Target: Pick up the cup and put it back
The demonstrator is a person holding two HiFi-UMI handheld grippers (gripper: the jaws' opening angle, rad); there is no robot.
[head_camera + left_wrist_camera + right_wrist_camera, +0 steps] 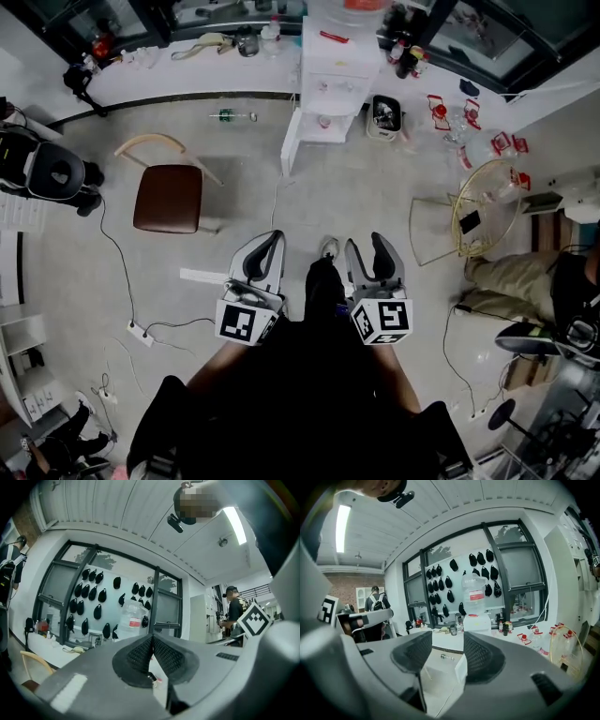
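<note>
In the head view both grippers are held side by side at waist height above the floor, far from any counter. My left gripper [265, 246] points forward; in the left gripper view its two ribbed pads [140, 654] meet in a line, so the left gripper [153, 637] is shut with nothing in it. My right gripper [371, 246] stands open, and in the right gripper view a clear gap shows between its pads [483, 656], the right gripper [447, 641] being empty. I cannot make out a cup with certainty; small jars and bottles [247, 42] stand on the far white counter [169, 70].
A white water dispenser cabinet [333, 70] with a big bottle [474, 595] stands straight ahead. A brown-seated chair [169, 195] is front left, a gold wire round table [487, 211] right, a seated person's legs [511, 277] beyond it. Cables and a power strip [141, 335] lie on the floor.
</note>
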